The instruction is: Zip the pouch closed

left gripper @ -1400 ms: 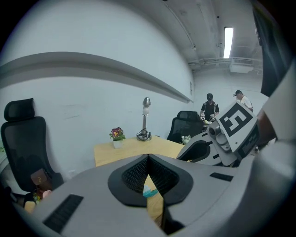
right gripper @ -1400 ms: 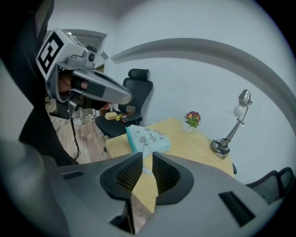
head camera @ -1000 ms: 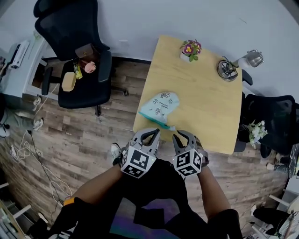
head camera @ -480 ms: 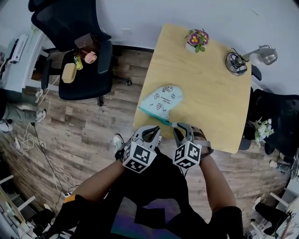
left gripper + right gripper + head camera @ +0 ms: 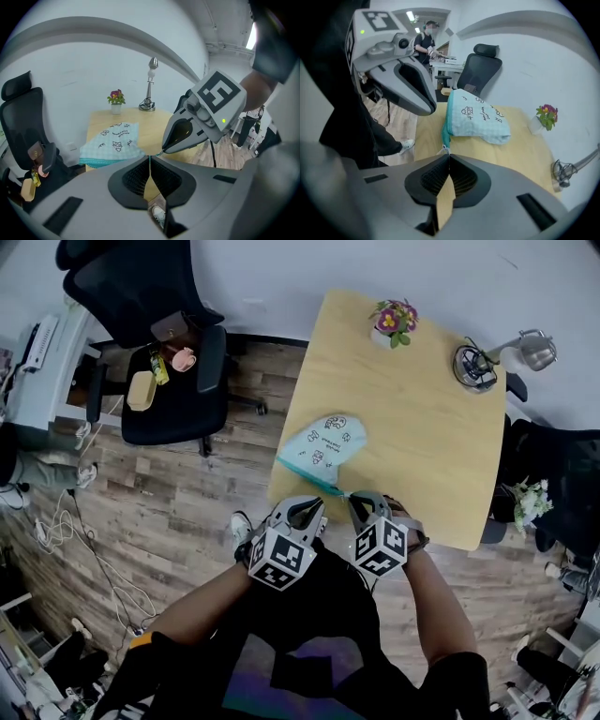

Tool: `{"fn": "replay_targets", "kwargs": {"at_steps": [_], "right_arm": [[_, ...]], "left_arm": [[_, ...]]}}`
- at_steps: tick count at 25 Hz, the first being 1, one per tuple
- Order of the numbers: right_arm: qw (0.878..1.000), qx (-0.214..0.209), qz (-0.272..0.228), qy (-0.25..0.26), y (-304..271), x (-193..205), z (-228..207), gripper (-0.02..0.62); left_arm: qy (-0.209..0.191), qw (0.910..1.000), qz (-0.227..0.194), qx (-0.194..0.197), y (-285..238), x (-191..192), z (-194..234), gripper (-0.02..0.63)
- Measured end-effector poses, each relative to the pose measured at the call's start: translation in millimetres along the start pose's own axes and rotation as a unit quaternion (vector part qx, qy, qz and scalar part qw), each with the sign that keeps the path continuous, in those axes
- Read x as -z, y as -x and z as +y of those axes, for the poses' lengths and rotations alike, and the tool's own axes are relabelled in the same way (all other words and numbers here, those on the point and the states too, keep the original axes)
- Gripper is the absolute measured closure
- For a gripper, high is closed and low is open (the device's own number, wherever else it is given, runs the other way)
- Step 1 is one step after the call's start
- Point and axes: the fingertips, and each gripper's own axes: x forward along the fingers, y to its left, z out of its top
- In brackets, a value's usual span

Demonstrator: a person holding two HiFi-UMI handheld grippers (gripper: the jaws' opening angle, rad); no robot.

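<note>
A light blue patterned pouch [image 5: 326,446] lies on the wooden table [image 5: 422,427], near its front left corner. Its teal zipper [image 5: 307,476] runs along the edge that faces me. In the right gripper view the pouch [image 5: 478,117] lies just ahead, and the small white zipper pull [image 5: 445,149] sits right at the tips of my right gripper [image 5: 449,155], which is shut. I cannot tell whether the pull is pinched. My left gripper [image 5: 150,157] is shut too, close beside the right one [image 5: 364,504], with the pouch [image 5: 112,138] just ahead. From above, the left gripper [image 5: 307,510] hangs over the table's front edge.
A small flower pot [image 5: 394,320] and a desk lamp [image 5: 483,367] stand at the table's far side. A black office chair [image 5: 159,343] with small items on its seat stands to the left on the wood floor. Another dark chair [image 5: 553,484] is at the right.
Both grippers have come down and forward to the zipper end of the pouch. Their jaws stay shut.
</note>
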Motion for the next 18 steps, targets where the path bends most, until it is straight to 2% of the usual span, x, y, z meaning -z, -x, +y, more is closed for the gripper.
{"fn": "replay_targets", "kwargs": {"at_steps": [3, 8, 10, 13, 18], "right_arm": [[0.996, -0.042, -0.033, -0.076, 14, -11, -2, 0.575], [0.976, -0.077, -0.095, -0.179, 41, -31, -13, 0.577], [0.971, -0.081, -0.111, -0.195, 49, -38, -16, 0.577], [0.964, -0.086, -0.130, -0.214, 58, -47, -18, 0.577], [0.952, -0.101, -0.163, -0.237, 70, -57, -22, 0.577]], "left_arm": [[-0.013, 0.9998, -0.011, 0.004, 5, -10, -3, 0.595], [-0.043, 0.9986, -0.026, 0.017, 11, -26, -14, 0.594], [-0.049, 0.9981, -0.031, 0.019, 12, -32, -13, 0.576], [-0.068, 0.9966, -0.040, 0.026, 14, -44, -14, 0.505], [-0.097, 0.9933, -0.054, 0.033, 19, -58, -19, 0.449]]}}
